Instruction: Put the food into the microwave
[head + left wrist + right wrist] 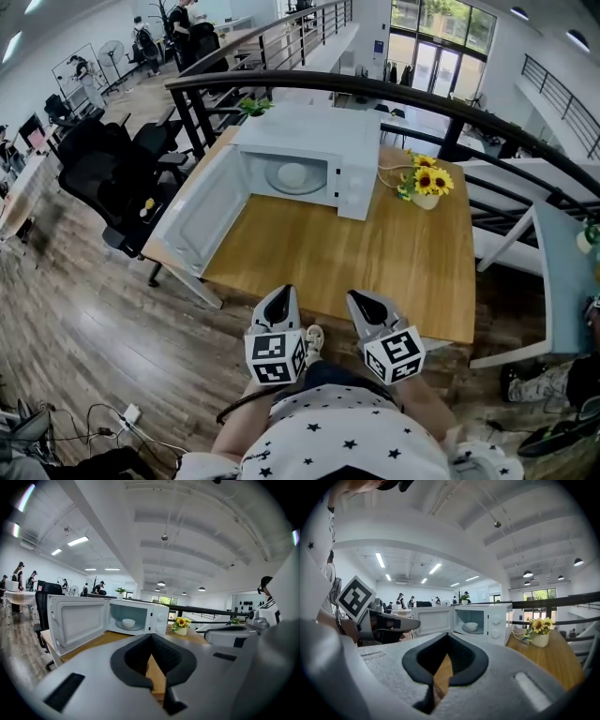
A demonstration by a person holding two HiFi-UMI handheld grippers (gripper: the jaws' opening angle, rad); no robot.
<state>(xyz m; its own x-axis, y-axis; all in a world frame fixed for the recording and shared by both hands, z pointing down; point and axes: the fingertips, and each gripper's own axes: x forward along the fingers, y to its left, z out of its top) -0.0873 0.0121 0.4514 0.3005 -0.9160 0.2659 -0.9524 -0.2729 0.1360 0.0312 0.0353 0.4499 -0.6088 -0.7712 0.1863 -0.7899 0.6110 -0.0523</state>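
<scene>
A white microwave [314, 141] stands at the far side of the wooden table [356, 262], its door [202, 211] swung wide open to the left. Inside it, a white bowl [293, 174] rests on the turntable; the same bowl [128, 623] shows in the left gripper view, and the bowl [471, 626] shows in the right gripper view. My left gripper [284, 292] hovers at the table's near edge, shut and empty. Beside it my right gripper [361, 298] is also shut with nothing in it. Both point toward the microwave, well short of it.
A small pot of sunflowers [427, 183] sits right of the microwave, with a cord beside it. A dark curved railing [394, 94] runs behind the table. Black office chairs [103, 159] stand to the left, near the open door. People stand far off in the room.
</scene>
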